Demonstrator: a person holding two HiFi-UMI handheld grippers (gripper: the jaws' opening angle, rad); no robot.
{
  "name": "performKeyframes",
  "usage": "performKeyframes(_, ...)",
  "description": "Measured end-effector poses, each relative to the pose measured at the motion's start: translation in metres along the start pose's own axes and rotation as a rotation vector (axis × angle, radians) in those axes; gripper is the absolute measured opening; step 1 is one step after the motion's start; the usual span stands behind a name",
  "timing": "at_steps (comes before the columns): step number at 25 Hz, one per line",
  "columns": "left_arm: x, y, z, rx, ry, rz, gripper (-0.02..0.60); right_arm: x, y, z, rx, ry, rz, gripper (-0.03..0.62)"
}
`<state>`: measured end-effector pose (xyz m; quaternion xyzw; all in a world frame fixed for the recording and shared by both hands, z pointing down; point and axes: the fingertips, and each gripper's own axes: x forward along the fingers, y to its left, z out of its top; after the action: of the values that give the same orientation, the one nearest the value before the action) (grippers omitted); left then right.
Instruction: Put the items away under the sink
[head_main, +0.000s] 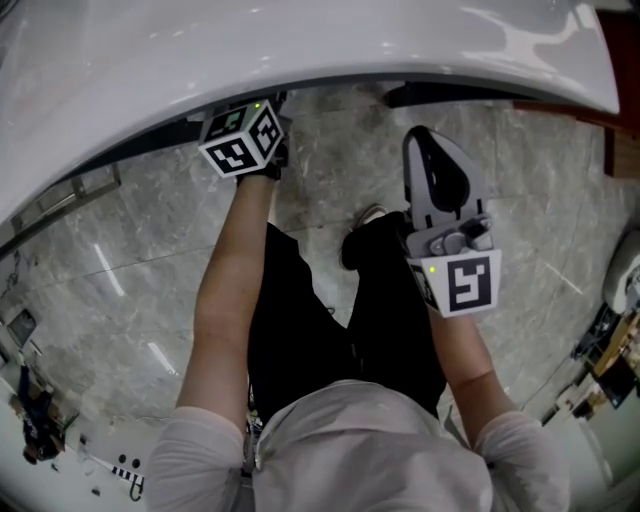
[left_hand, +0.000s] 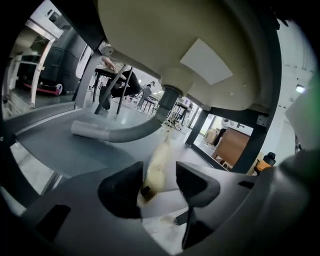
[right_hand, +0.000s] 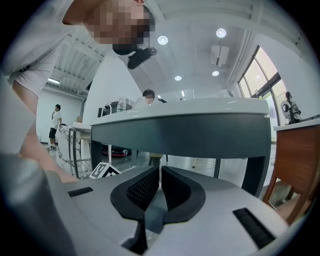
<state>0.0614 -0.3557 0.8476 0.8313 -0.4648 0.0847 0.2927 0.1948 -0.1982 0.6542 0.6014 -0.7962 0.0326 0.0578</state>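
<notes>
A pale yellowish item (left_hand: 157, 162) with a dark end, blurred, lies between the jaws of my left gripper (left_hand: 160, 175). It touches the left jaw and a thin gap shows on its right side; the jaws stand apart. This gripper reaches under the white sink (head_main: 300, 50); in the head view only its marker cube (head_main: 241, 139) shows below the rim. Above it are the basin's underside (left_hand: 175, 50), the drain pipe (left_hand: 167, 97) and a grey ribbed hose (left_hand: 115, 132). My right gripper (head_main: 432, 140) points up in front of the sink, shut and empty (right_hand: 160, 180).
The person's legs and a shoe (head_main: 365, 220) stand on the marble floor (head_main: 120, 270). A dark frame leg (left_hand: 250, 145) holds up the sink on the right. A wooden cabinet (right_hand: 297, 160) stands at the right. Other people and tables are far behind.
</notes>
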Motion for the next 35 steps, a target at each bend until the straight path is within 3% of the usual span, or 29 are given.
performKeyframes(2, 0.002, -0.003, 0.001, 0.042, -0.01, -0.026, 0.258, -0.001, 0.0, -0.002, -0.001, 0.004, 0.002, 0.041)
performKeyframes(10, -0.023, 0.0, 0.005, 0.142, -0.06, 0.004, 0.255, -0.004, 0.009, -0.003, -0.002, 0.019, 0.013, 0.041)
performKeyframes(18, -0.083, -0.014, 0.011, 0.163, -0.086, 0.056, 0.055, -0.006, 0.032, 0.017, 0.006, 0.072, 0.058, 0.041)
performKeyframes(26, -0.134, -0.017, 0.014, 0.141, -0.059, 0.102, 0.004, -0.007, 0.056, 0.043, 0.011, 0.123, 0.098, 0.041)
performKeyframes(35, -0.17, -0.028, 0.032, 0.149, -0.017, 0.121, 0.003, -0.005, 0.082, 0.066, 0.041, 0.157, 0.173, 0.041)
